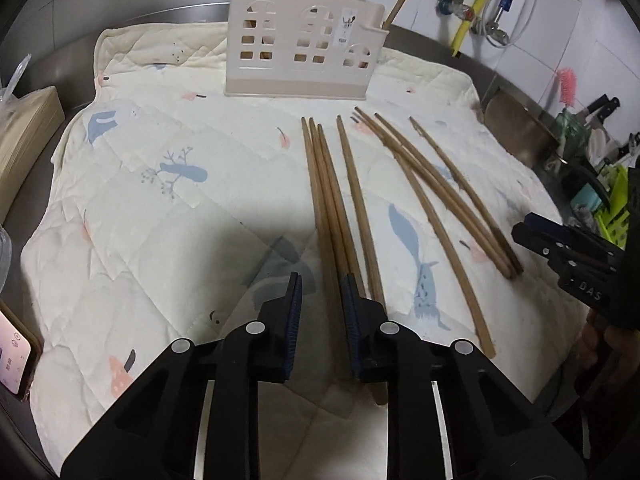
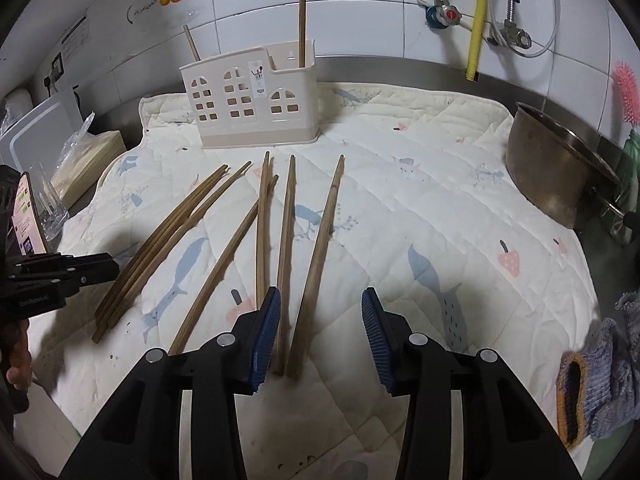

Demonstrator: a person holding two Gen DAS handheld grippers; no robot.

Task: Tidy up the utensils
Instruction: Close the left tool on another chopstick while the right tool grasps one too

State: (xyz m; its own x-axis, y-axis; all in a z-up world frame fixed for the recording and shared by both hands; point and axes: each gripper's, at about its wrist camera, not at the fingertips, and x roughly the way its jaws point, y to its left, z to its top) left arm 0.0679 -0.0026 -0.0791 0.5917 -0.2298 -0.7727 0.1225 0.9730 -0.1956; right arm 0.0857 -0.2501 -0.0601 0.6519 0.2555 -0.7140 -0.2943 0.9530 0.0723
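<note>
Several brown wooden chopsticks (image 1: 352,184) lie fanned out on a quilted printed cloth (image 1: 160,200). Behind them stands a beige utensil holder (image 1: 304,52) with window cut-outs and two chopsticks (image 2: 303,12) upright in it. My left gripper (image 1: 323,280) hovers low over the near ends of the left bunch. Its pads stand a narrow gap apart; the sticks run under the right pad and cloth shows beside the left pad. My right gripper (image 2: 321,292) is open wide, with the ends of two chopsticks (image 2: 294,340) lying between its fingers, untouched. Each gripper shows in the other's view: right gripper (image 1: 560,248), left gripper (image 2: 80,272).
A metal pot (image 2: 552,168) sits at the cloth's right edge, below a pink brush (image 2: 626,92). Left of the cloth are a glass (image 2: 48,200), a phone (image 2: 28,216) and a wooden box (image 1: 24,140). A knitted cloth (image 2: 600,380) lies near right. Taps and hoses (image 2: 476,20) hang on the tiled wall.
</note>
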